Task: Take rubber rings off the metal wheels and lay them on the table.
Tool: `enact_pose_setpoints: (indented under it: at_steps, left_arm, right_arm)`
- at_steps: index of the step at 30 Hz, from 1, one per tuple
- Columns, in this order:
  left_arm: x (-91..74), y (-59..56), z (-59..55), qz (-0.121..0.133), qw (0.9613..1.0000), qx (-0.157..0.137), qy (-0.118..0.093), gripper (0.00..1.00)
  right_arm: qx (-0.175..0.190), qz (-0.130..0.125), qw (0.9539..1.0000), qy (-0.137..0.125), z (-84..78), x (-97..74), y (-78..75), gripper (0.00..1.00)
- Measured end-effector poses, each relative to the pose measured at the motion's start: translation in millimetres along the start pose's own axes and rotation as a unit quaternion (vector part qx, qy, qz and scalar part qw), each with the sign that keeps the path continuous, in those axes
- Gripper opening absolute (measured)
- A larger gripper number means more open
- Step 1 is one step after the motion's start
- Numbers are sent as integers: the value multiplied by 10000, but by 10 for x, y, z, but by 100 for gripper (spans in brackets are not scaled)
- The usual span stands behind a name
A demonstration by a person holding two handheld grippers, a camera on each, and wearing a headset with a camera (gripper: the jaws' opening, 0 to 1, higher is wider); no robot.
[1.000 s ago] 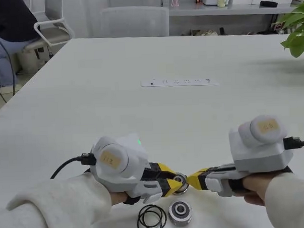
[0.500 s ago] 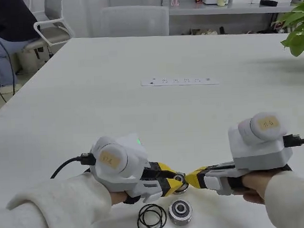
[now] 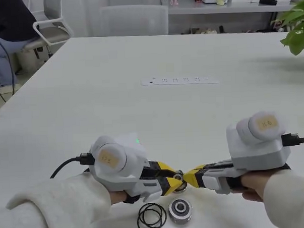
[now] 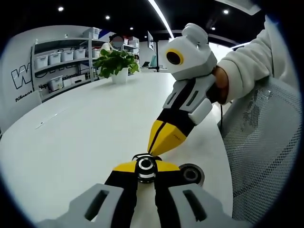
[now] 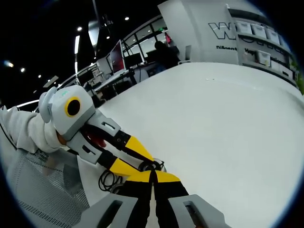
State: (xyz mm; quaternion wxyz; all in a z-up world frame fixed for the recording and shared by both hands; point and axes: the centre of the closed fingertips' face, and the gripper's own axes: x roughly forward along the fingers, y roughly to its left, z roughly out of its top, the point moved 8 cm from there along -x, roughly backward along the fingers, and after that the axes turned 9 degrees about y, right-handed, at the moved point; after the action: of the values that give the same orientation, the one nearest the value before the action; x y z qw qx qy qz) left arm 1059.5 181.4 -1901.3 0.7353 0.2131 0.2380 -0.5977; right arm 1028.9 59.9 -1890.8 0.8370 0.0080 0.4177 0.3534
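My left gripper (image 3: 173,181) is shut on a small metal wheel (image 3: 179,177), held just above the white table (image 3: 142,114). In the left gripper view its yellow jaws clamp the wheel (image 4: 146,170) from both sides. My right gripper (image 3: 185,179) meets the wheel from the right with its jaws pressed together on the thin black rubber ring (image 4: 140,156) at the wheel's rim. A second wheel (image 3: 180,211) stands on the table near me, and loose black rings (image 3: 151,217) lie beside it on its left.
A white power strip (image 3: 180,81) lies at mid table. A potted plant (image 3: 296,32) stands at the far right edge. An empty chair (image 3: 133,21) is behind the table and a seated person (image 3: 2,29) at far left. A black cable (image 3: 68,165) trails from my left gripper.
My right gripper has edged slightly left against the wheel. The left gripper, the second wheel and the loose rings have stayed put.
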Motion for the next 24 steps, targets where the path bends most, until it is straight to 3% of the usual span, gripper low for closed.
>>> enact_pose_setpoints:
  at_steps: [12, 16, 24]
  left_arm:
    - [1, 1, 0, -4, 10000, -9, 4, 7]
    - [0, 2, -2, -4, 10000, -9, 3, 7]
    - [1, 1, 4, -3, 10000, 5, 35, 7]
  right_arm:
    - [-19, 85, 10000, -38, 10, 0, 16, 0]
    - [-5, 174, 9997, -162, 44, -14, 43, 0]
    - [68, 80, 9999, -28, 0, 2, -1, 0]
